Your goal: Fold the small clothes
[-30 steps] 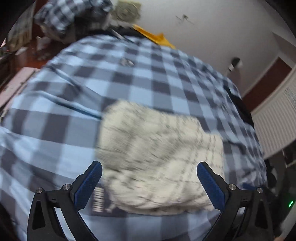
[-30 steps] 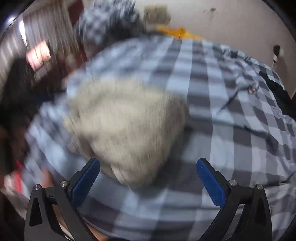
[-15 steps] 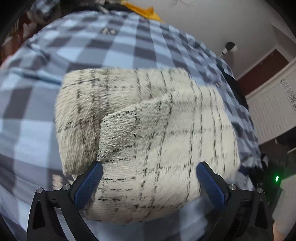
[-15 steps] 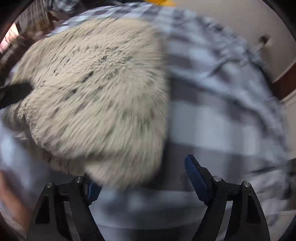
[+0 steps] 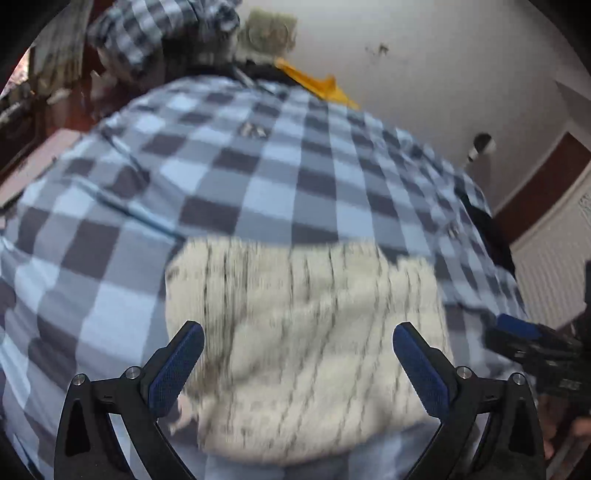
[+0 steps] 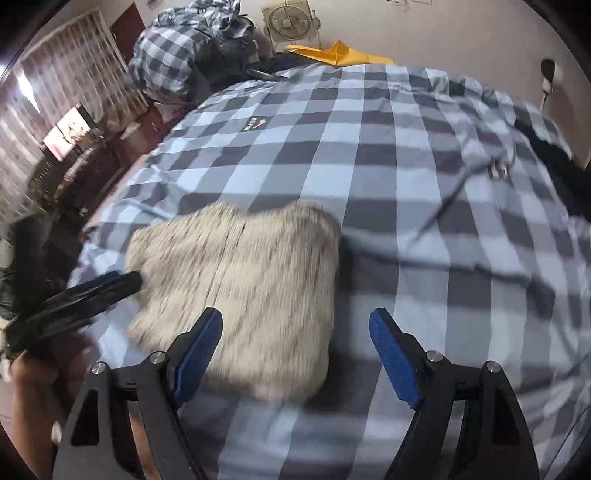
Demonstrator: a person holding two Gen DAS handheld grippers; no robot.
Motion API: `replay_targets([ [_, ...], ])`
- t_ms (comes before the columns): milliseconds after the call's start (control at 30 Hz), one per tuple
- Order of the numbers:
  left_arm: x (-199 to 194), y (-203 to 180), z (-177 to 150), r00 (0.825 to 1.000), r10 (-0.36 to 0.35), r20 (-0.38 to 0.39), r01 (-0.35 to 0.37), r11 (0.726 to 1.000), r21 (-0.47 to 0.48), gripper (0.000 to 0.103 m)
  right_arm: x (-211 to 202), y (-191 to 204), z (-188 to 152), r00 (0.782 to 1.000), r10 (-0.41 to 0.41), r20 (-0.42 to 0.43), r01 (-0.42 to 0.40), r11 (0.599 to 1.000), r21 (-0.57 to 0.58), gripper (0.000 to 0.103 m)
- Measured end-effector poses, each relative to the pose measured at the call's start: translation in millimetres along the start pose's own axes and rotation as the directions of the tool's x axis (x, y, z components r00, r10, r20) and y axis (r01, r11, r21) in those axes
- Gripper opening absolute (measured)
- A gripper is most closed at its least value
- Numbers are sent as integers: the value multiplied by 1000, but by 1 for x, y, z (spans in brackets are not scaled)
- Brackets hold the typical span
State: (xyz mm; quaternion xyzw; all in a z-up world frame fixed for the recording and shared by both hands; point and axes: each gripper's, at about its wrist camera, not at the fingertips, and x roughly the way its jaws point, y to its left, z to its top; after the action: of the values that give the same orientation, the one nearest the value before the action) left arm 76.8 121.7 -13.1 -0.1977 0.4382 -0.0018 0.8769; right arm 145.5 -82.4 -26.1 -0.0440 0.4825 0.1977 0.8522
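Observation:
A cream knitted garment with thin dark grid lines [image 5: 303, 343] lies folded into a rough square on the blue and grey checked bedcover [image 5: 258, 177]. It also shows in the right wrist view [image 6: 251, 291], left of centre. My left gripper [image 5: 297, 360] is open and empty, just above the garment's near part. My right gripper [image 6: 295, 350] is open and empty, over the garment's near right edge. The left gripper shows in the right wrist view [image 6: 88, 295] at the garment's left side. The right gripper shows in the left wrist view [image 5: 524, 339] at the garment's right.
A bundled checked cloth [image 6: 177, 55] and a fan [image 6: 288, 22] stand at the bed's far end, beside a yellow paper item [image 6: 336, 53]. Dark clothing [image 6: 554, 162] lies at the bed's right edge. A cluttered floor and window [image 6: 66, 122] are to the left.
Both grippers have drawn back and up from the garment, so it looks smaller. The right gripper's jaws have opened wider. The garment lies flat and folded.

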Motion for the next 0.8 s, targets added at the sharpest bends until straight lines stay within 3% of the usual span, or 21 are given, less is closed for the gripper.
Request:
replay_targets([
  [67, 26, 2, 2, 998, 41, -44, -41, 999, 9, 103, 20, 6, -1, 1000, 18, -13, -18, 1000, -22, 79],
  [200, 86, 14, -15, 969, 163, -185, -148, 985, 94, 103, 76, -13, -6, 992, 39, -124, -39, 999, 7, 85],
  [233, 93, 21, -24, 973, 146, -180, -131, 987, 90, 103, 84, -21, -12, 991, 56, -123, -50, 998, 45, 101],
  [300, 99, 26, -27, 973, 133, -186, -122, 990, 69, 103, 95, -33, -23, 985, 102, -140, -87, 990, 107, 101],
  [400, 102, 28, -23, 970, 122, -209, -110, 992, 66, 103, 111, -52, -30, 950, 251, -183, -203, 947, 248, 102],
  [533, 91, 26, -12, 966, 97, -238, -87, 995, 51, 103, 87, -45, -30, 961, 225, -161, -194, 962, 190, 102],
  [700, 34, 29, -14, 963, 130, -236, -116, 991, 71, 103, 23, -49, -37, 959, 254, -125, -225, 951, 210, 102],
  [800, 23, 37, -31, 941, 186, -284, -156, 980, 127, 103, -9, -60, -55, 954, 280, -104, -255, 944, 208, 102],
])
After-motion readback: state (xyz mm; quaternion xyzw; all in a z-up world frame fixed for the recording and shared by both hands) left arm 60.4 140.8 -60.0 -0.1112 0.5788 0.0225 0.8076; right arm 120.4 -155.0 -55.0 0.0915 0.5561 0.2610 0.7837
